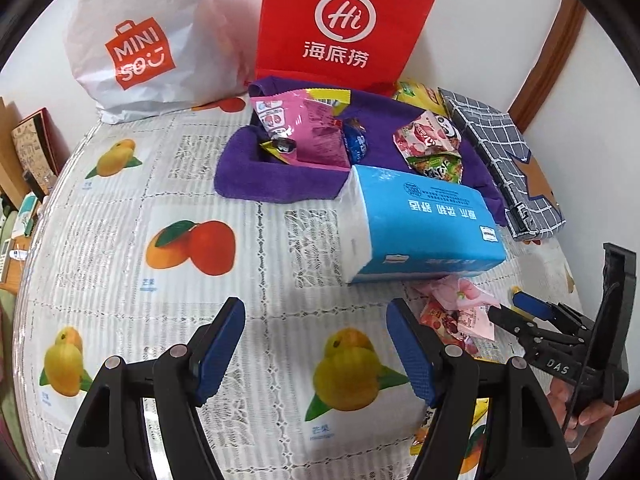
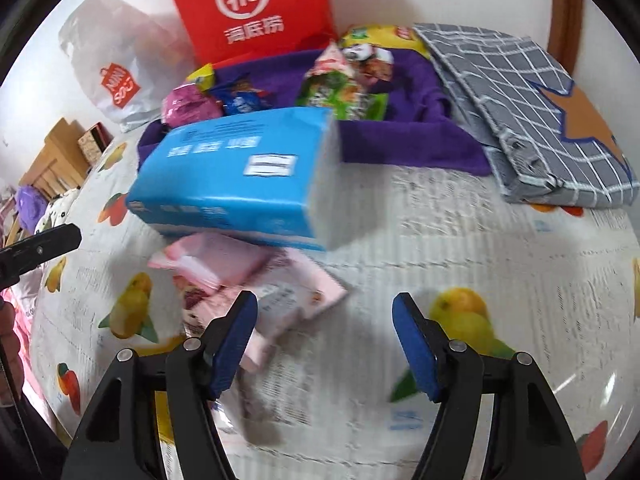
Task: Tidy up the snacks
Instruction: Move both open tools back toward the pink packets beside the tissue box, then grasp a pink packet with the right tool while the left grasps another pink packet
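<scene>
both grippers released, nothing between the pads: left gripper [image 1: 316, 352] over bare tablecloth [image 1: 120, 208], right gripper [image 2: 325, 344] low beside the pink snack packets [image 2: 256, 284]. packets lie near, just right of centre, heaped, far ends tucked under the blue tissue pack [image 2: 240, 176]. top packet's long axis runs near-left to far-right, one corner pointing right. risk, as i judge it: pads grab several thin wrappers at once, or dragging them tips the tissue pack. other snacks already sit in the purple cloth bin [image 1: 256, 184], far side. right view blurred.
</scene>
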`<state>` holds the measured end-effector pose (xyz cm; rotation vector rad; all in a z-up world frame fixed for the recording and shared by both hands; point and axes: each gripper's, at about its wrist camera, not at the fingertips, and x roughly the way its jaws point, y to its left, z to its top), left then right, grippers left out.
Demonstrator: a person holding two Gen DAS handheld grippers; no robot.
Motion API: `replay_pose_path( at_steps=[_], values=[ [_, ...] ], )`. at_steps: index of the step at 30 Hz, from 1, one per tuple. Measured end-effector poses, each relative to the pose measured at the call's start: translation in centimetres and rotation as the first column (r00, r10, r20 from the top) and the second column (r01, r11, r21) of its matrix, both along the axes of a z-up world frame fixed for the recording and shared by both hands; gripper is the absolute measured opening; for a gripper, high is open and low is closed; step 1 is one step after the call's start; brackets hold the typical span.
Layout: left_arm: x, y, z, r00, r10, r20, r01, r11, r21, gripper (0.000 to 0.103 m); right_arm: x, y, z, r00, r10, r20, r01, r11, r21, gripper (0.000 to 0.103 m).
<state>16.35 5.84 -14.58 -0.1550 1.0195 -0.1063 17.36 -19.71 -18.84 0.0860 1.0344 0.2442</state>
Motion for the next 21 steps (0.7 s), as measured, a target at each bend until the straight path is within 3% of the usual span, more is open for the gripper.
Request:
replay_pose_path(
  at_steps=[5,8,14,17,21],
  values=[
    [0.0,-0.1,-0.3,1.000,0.000,-0.010,0.000,1.000,0.005,0.071,-0.2,1.0,0.7,0.999,0.028,0.022,-0.029,0.997,0.072,0.070],
    [-0.2,0.1,-0.4,1.000,0.004,-0.014,-0.004,1.000,0.012,0.071,0.4,2.8,0.5,0.998,0.060,0.028,-0.062,0.996,0.069,0.070],
    [-0.3,0.5,-0.7,1.000,0.014,-0.021,-0.014,1.000,0.012,0.071,1.3,4.9,-0.9,0.995,0.099,0.017,-0.099,0.995,-0.030,0.068],
    [-0.1,0.3,-1.0,1.000,0.008,-0.026,-0.008,1.000,0.008,0.071,0.9,3.9,-0.9,0.997,0.075,0.012,-0.073,0.992,-0.100,0.068],
    [0.0,-0.2,-1.3,1.000,-0.003,-0.030,0.003,1.000,-0.001,0.071,-0.1,1.7,-0.8,0.999,0.051,0.002,-0.050,0.992,-0.114,0.068]
  ],
)
